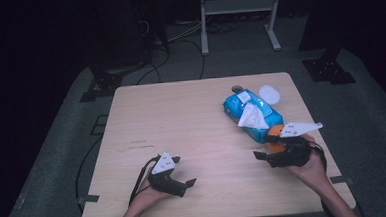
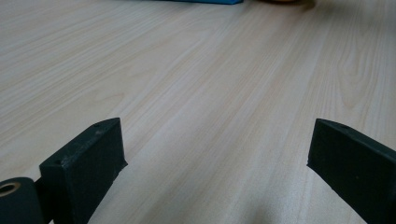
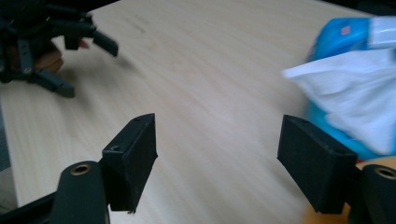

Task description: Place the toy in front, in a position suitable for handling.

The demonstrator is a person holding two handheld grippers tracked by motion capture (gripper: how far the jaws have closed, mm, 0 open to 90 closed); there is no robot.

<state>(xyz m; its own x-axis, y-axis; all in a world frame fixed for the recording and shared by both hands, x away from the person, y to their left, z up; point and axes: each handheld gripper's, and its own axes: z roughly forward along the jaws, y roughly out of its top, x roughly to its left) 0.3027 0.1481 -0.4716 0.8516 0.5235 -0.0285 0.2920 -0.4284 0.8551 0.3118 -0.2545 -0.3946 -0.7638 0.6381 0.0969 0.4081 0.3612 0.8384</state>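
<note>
Pale wood surface (image 1: 191,118) in the high view carries a blue tissue pack (image 1: 254,113) toward its far right; the right hand-held gripper (image 1: 268,157) lies just beside it, and the left hand-held gripper (image 1: 182,176) rests low, well apart.

The left gripper view shows its jaws wide over bare wood.

The right gripper view shows jaws wide, empty, with the pack's white tissue (image 3: 355,98) beside the right jaw.

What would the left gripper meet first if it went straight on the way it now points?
Probably bare table; farther on, the blue tissue pack at the far edge, though depth is unclear. The left gripper is open and empty.
</note>
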